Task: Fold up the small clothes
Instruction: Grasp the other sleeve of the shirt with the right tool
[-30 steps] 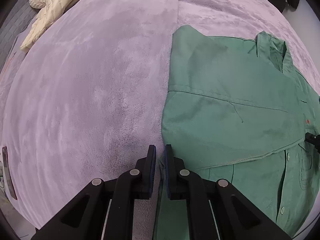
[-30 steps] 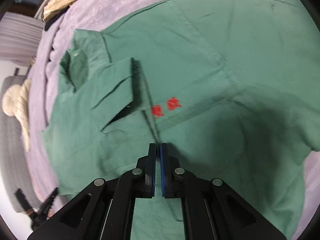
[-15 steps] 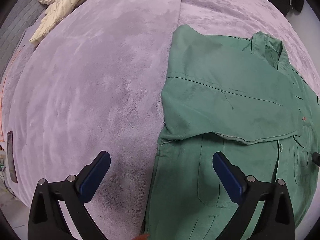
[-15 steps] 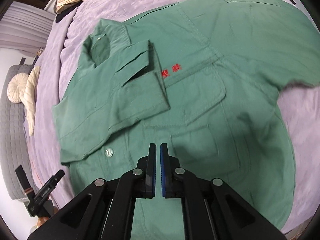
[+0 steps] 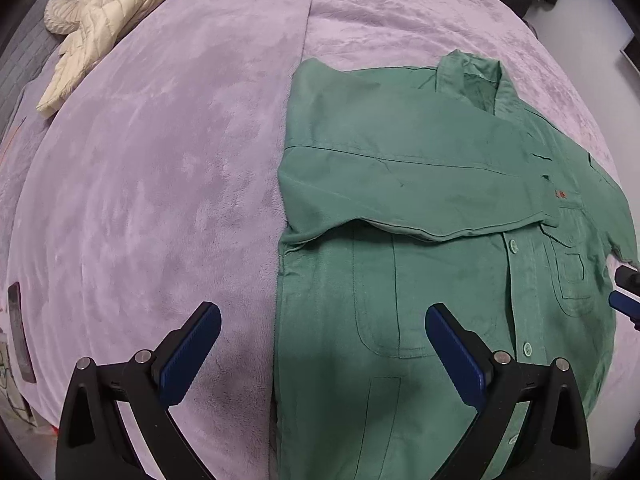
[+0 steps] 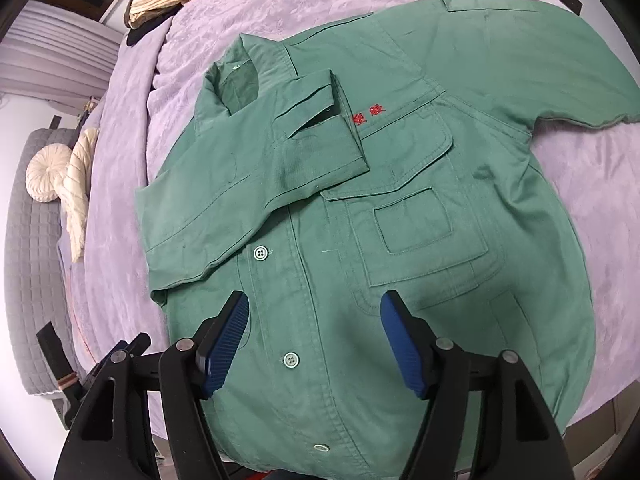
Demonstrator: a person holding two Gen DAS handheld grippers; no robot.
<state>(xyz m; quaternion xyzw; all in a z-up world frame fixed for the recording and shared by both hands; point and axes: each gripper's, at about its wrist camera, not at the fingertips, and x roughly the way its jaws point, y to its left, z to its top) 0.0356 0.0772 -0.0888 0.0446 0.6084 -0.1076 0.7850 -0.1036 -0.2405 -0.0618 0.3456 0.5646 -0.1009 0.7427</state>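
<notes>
A green button-front cotton work shirt (image 6: 400,240) lies face up on a bed covered with a lilac plush blanket (image 5: 160,160). One long sleeve (image 6: 256,176) is folded across the chest, its cuff resting just beside the red embroidered lettering (image 6: 369,113); the other sleeve (image 6: 520,52) lies spread out over the blanket.

The left tongs (image 5: 322,354) stand wide apart above the shirt's side edge, gripping nothing. The right tongs (image 6: 314,338) hover over the button placket with their jaws opening, and only flat cloth lies below the gap, nothing pinched.

The folded sleeve looks loosely laid, with a raised lip along its lower edge (image 5: 420,232). If either pair of tongs sweeps low across it, the sleeve could slide off the chest and undo the fold. The plush blanket is soft and gives under pressure, so a downward pinch at the spread sleeve might catch blanket pile along with cloth, or gather two layers. Dragging that sleeve by one point would probably pull the whole shirt sideways and skew it. The cream quilted jacket (image 5: 104,28) and round cream cushion (image 5: 76,4) lie well apart from the shirt.
</notes>
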